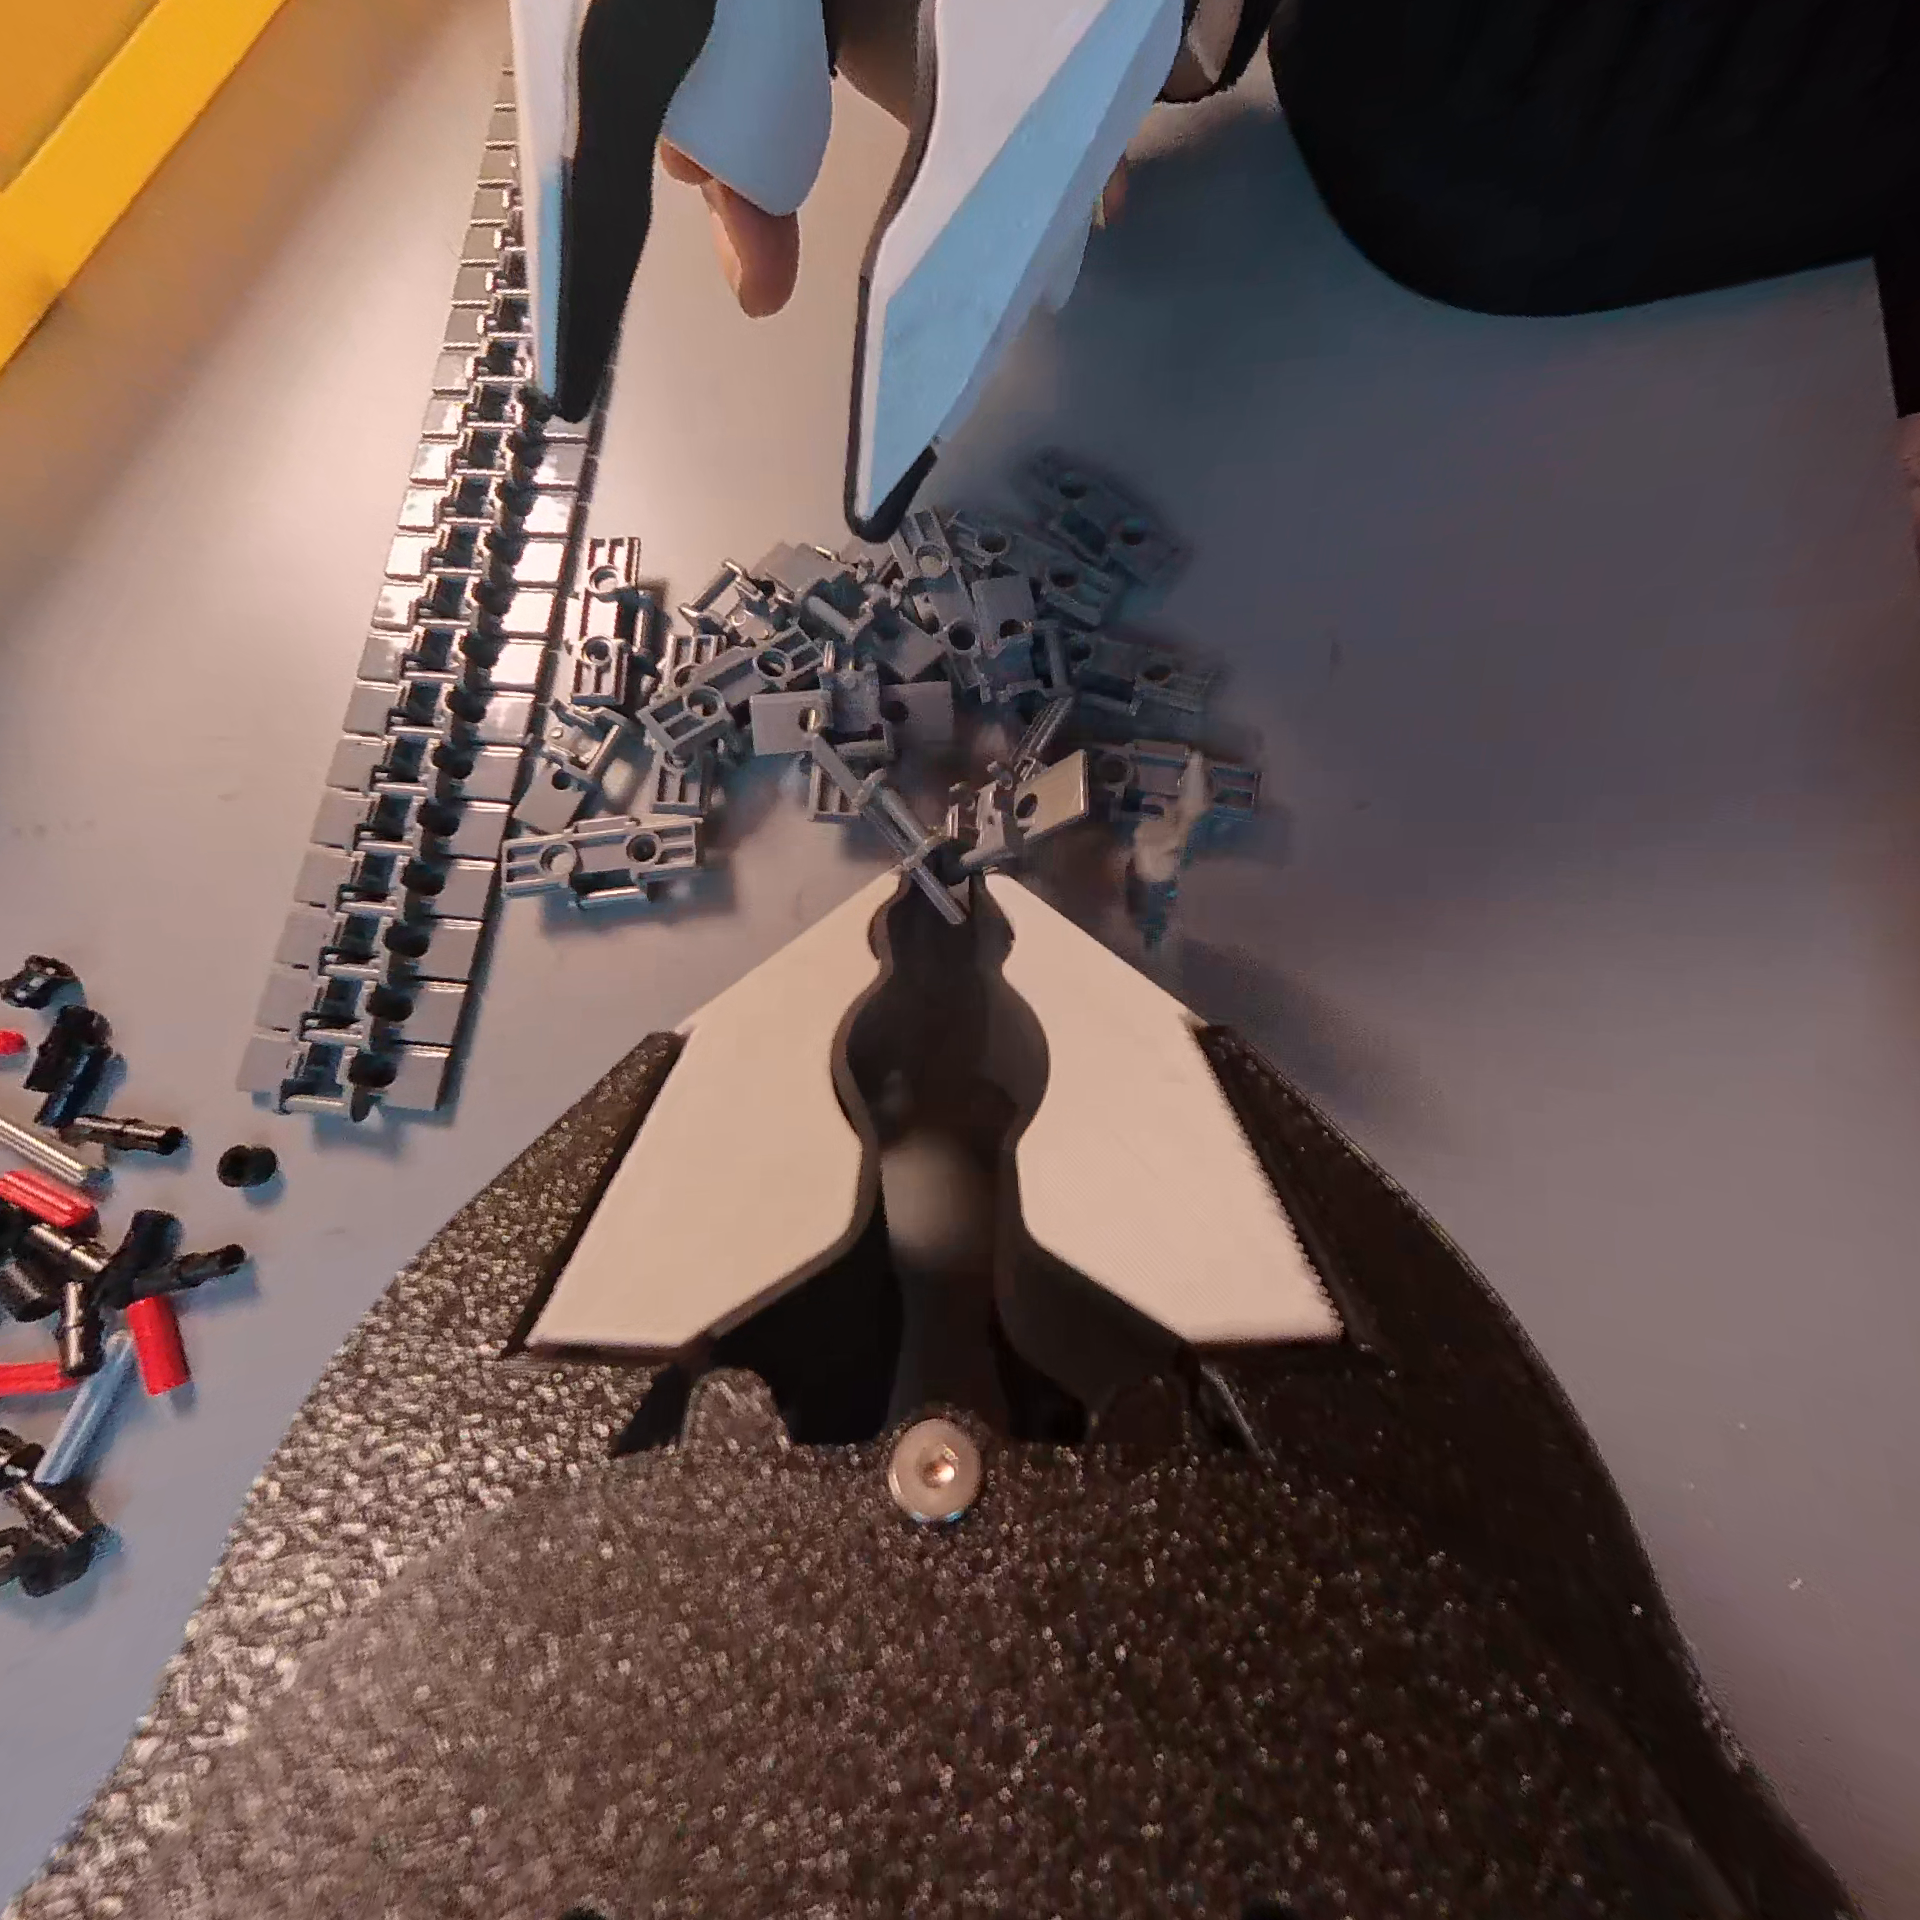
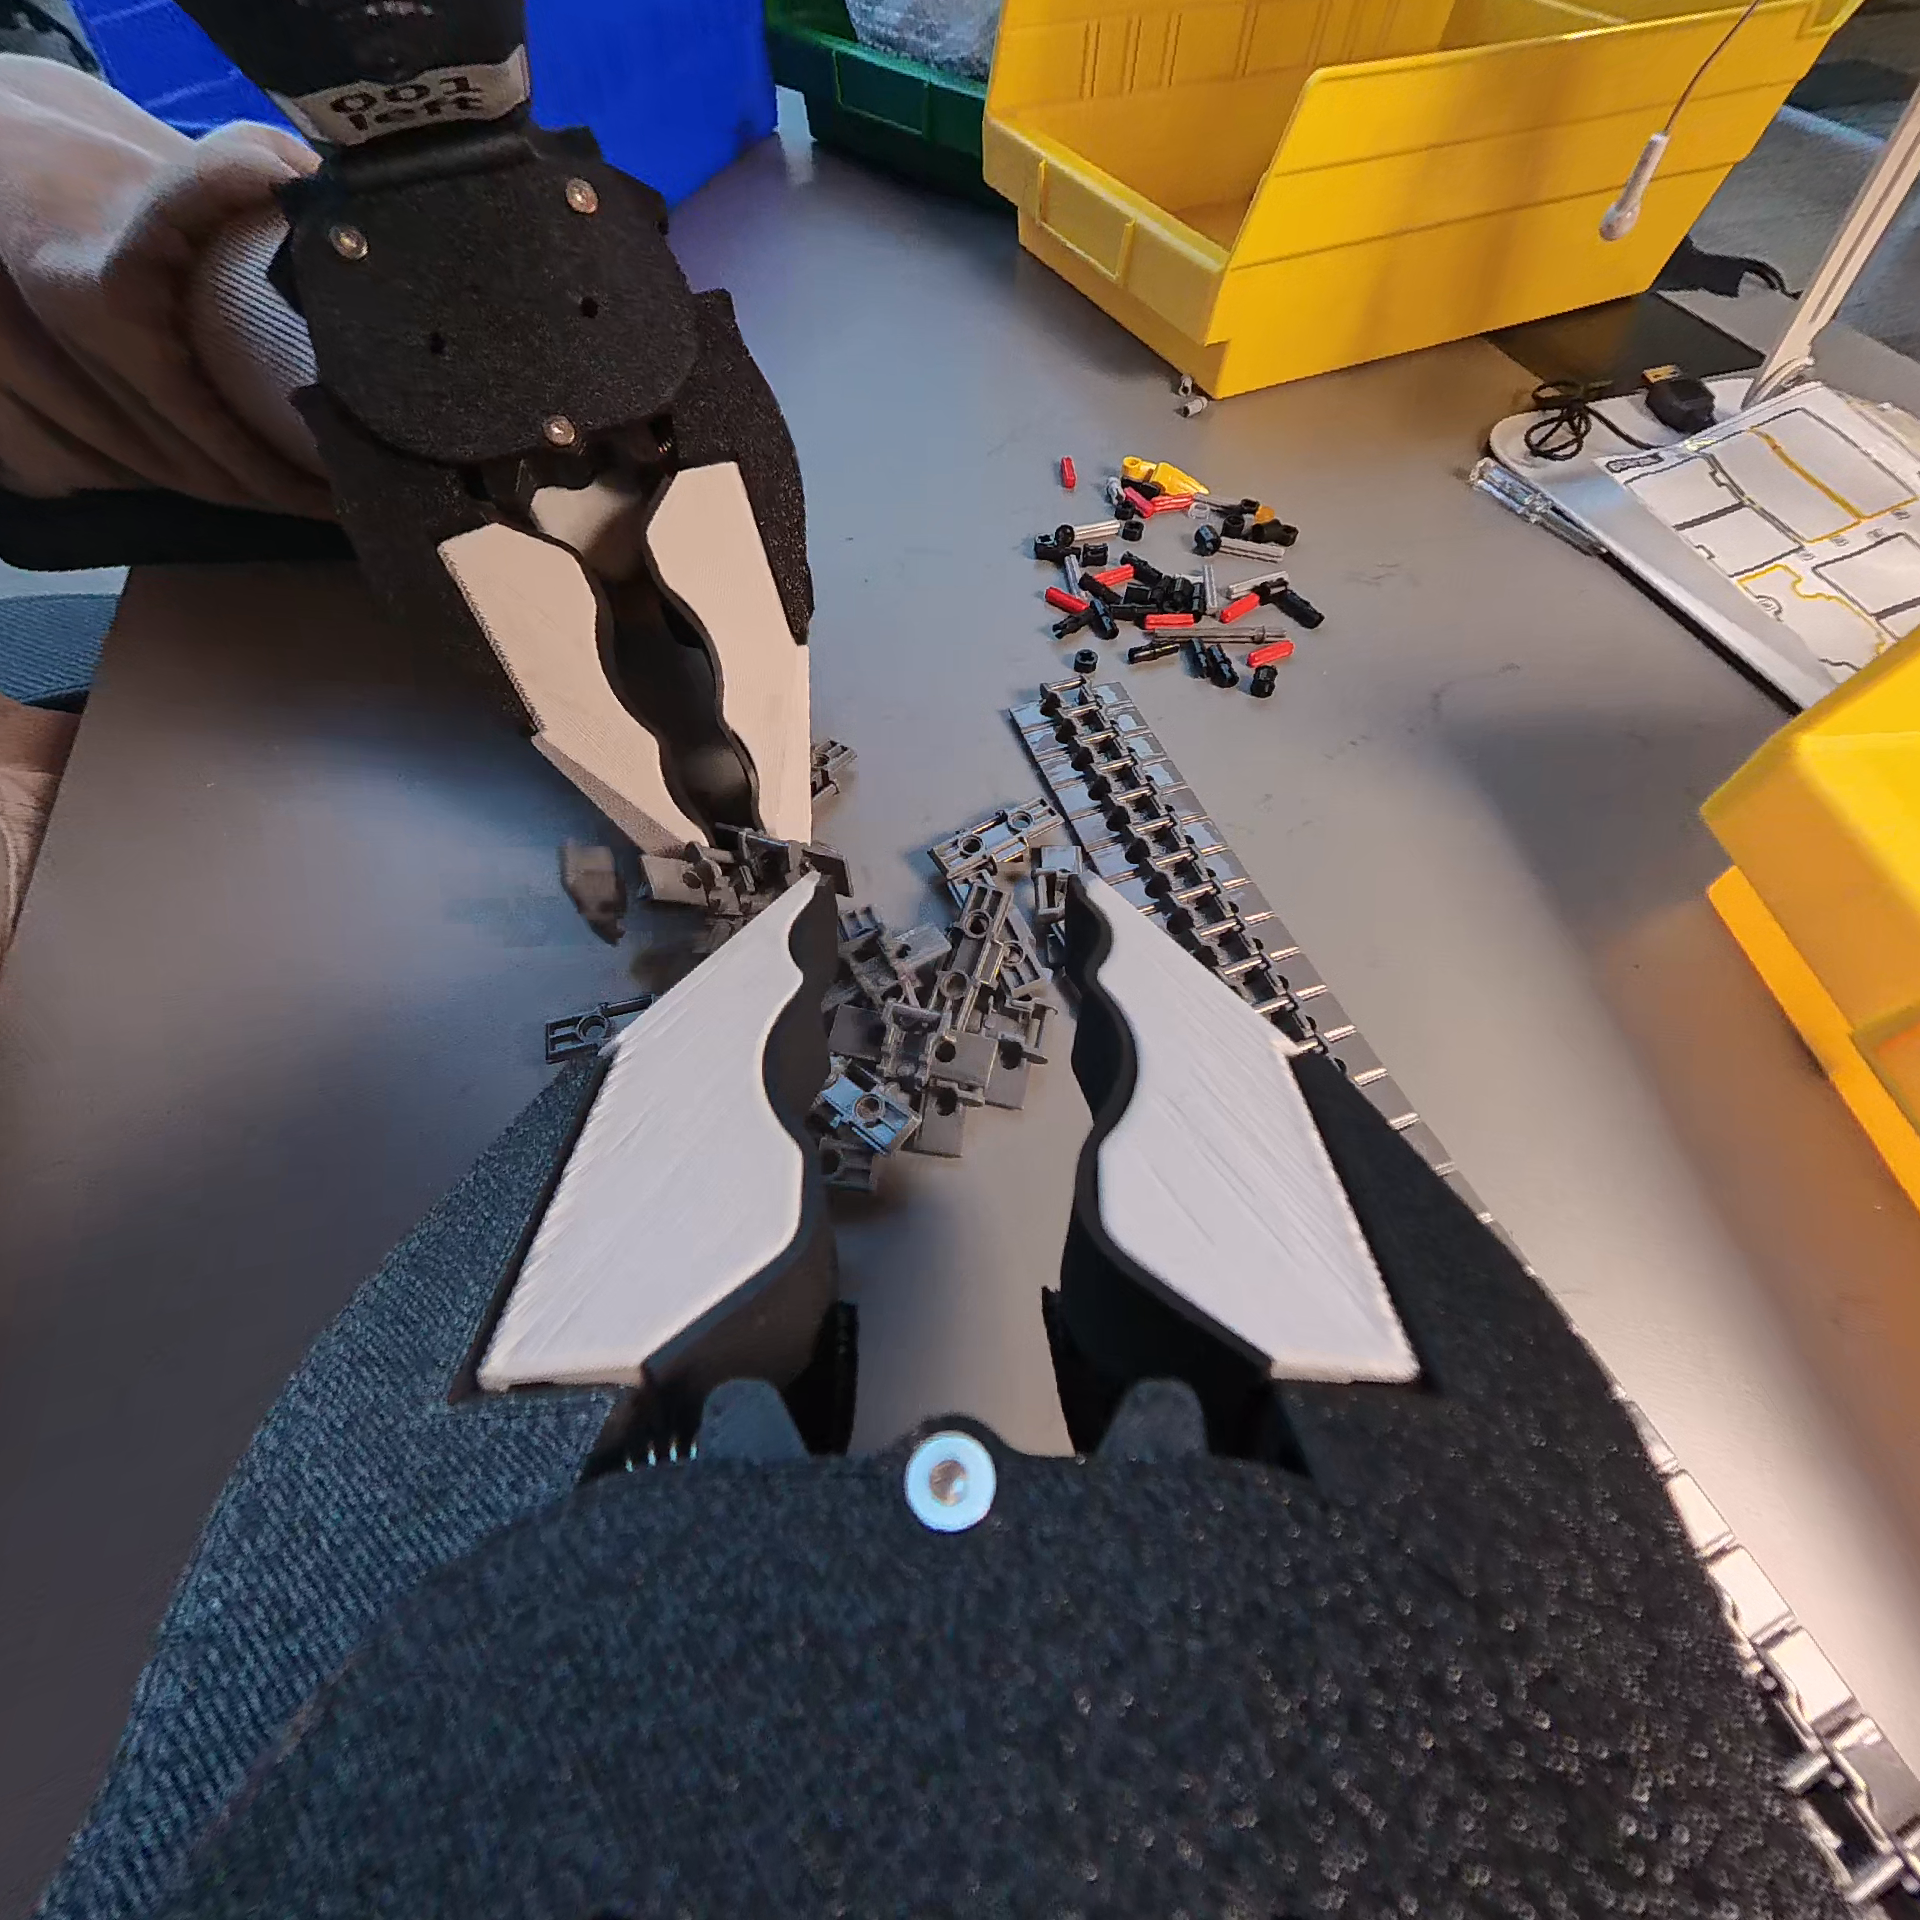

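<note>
A loose pile of small grey track links [image 1: 883,675] lies on the grey table; it also shows in the right wrist view [image 2: 935,1018]. My left gripper [image 1: 945,883] is shut on a grey track link [image 1: 1023,805] at the pile's near edge, and shows in the right wrist view [image 2: 753,831] with its tips down at the pile's far left. My right gripper [image 2: 948,899] is open and empty, with its fingers straddling the pile just above it. In the left wrist view the right gripper [image 1: 719,462] has one fingertip by the assembled track strip [image 1: 436,727], the other at the pile's far edge.
The track strip [image 2: 1164,852] runs along the right of the pile. A scatter of black, red and grey pins [image 2: 1174,582] lies beyond it. Yellow bins [image 2: 1351,187] stand at the back, another yellow bin [image 2: 1829,883] at the right. A booklet [image 2: 1766,520] lies at the far right. About 8 centimetres separates my left fingertips from my right.
</note>
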A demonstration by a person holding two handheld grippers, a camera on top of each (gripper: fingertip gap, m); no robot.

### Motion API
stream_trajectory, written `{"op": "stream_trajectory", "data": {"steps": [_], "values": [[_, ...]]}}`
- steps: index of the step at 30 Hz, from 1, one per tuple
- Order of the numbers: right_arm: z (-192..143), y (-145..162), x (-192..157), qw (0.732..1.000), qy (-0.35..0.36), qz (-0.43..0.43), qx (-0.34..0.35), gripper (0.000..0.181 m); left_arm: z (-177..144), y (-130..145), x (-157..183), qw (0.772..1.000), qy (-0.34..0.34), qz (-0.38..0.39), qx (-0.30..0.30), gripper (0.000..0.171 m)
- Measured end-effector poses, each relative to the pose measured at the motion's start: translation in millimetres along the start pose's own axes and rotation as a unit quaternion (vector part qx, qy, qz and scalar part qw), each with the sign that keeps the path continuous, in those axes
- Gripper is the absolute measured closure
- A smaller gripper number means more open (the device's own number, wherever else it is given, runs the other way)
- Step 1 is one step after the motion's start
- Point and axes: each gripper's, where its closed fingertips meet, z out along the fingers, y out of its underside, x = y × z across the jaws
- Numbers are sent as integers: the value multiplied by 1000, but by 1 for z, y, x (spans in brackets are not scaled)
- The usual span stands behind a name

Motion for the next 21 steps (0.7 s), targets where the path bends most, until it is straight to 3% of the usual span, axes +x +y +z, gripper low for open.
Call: {"op": "stream_trajectory", "data": {"steps": [10, 16, 21], "values": [[-1, -1, 1, 1000, 1, 2, 2, 139, -26, -17, -19, 992, 32, -99, 77, 168], [0, 0, 1, 1000, 0, 4, 2, 139, -77, -19, -72, 973, -9, -178, 145, 170], [0, 0, 1, 1000, -1, 4, 1, 139, -132, 2, -134, 950, -93, -238, 177, 170]]}}
